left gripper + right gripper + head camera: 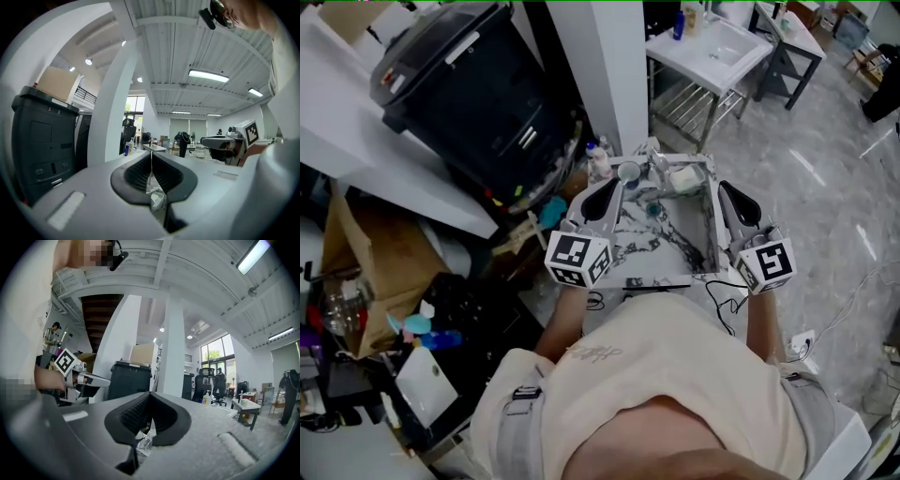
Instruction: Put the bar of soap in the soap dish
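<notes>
Jaw state: both pairs together, empty.
We hold left grey two-jaw gripper (615, 186) and right grey two-jaw gripper (725, 190) over left and right edges of white marble-patterned tabletop (670, 255).

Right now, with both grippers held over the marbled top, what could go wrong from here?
1. The left gripper and right gripper are both shut and empty. Coming down like that would probably shove the pale block, likely the soap, rather than grip it.
2. A cup and a small bottle crowd the far edge of the marbled top beside that block, so a reach there could tip them.
</notes>
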